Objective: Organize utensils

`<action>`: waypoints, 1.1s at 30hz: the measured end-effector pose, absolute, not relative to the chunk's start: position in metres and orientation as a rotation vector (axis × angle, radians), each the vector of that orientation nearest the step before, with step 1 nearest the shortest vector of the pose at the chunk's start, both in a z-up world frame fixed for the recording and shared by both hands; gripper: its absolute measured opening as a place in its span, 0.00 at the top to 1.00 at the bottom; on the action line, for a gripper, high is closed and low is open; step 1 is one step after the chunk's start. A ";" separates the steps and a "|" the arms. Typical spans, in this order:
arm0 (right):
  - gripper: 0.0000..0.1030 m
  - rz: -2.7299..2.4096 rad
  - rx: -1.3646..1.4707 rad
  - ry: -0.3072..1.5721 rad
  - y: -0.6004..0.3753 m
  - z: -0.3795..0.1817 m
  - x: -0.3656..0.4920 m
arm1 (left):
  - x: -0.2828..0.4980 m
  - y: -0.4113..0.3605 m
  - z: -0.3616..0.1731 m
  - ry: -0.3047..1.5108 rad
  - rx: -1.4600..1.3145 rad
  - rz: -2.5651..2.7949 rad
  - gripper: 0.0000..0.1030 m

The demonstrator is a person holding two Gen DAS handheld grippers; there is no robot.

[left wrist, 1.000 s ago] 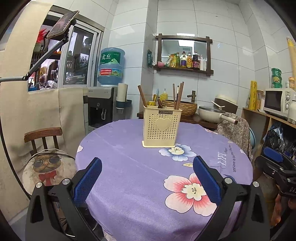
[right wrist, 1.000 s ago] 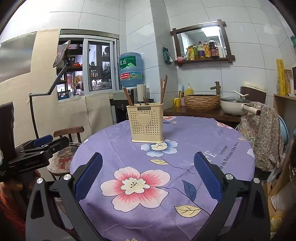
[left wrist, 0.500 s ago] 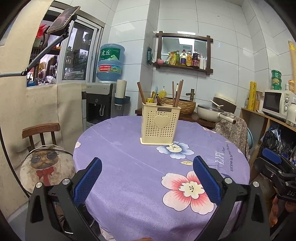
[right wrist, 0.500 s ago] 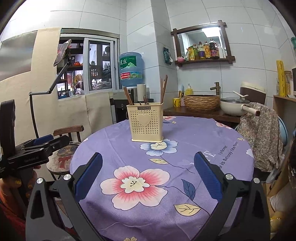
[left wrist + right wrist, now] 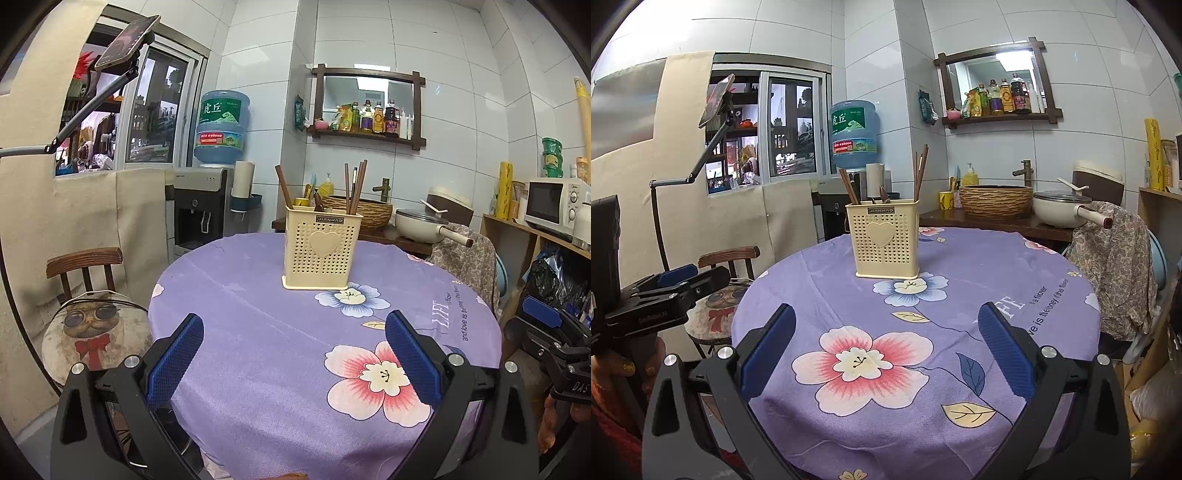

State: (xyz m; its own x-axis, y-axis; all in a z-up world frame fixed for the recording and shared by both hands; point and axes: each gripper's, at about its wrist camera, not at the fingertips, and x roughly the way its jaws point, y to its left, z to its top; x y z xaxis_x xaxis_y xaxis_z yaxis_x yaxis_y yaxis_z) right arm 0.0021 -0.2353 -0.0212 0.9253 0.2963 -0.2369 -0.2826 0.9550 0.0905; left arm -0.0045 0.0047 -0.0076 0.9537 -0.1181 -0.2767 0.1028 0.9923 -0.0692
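Observation:
A cream perforated utensil holder [image 5: 320,252] [image 5: 887,242] with a heart on its front stands upright near the far side of a round table with a purple flowered cloth [image 5: 258,343] [image 5: 979,266]. Brown chopsticks [image 5: 354,186] [image 5: 919,171] and other dark utensil handles [image 5: 283,186] stick up out of it. My left gripper [image 5: 293,325] hovers open over the near table edge, well short of the holder, with nothing between its blue pads. My right gripper [image 5: 886,315] is likewise open and empty, also at the near edge.
A wooden chair with a cat cushion [image 5: 88,332] stands left of the table. A cloth-draped chair [image 5: 1115,266] is at the right. Behind are a water dispenser [image 5: 207,206], a counter with a woven basket [image 5: 995,201] and a pot [image 5: 1060,212]. A microwave [image 5: 554,208] sits on a right shelf.
The left view has shifted a little: the holder sits slightly further left and higher in it. The right view is nearly unchanged. Both grippers stay open and empty.

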 end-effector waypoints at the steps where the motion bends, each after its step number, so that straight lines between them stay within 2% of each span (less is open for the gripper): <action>1: 0.05 0.297 0.055 0.251 -0.235 -0.021 0.002 | -0.004 0.005 -0.008 0.284 -0.053 -0.111 0.06; 33: 0.05 0.292 0.065 0.271 -0.234 -0.027 0.003 | -0.003 0.001 -0.012 0.296 -0.039 -0.087 0.06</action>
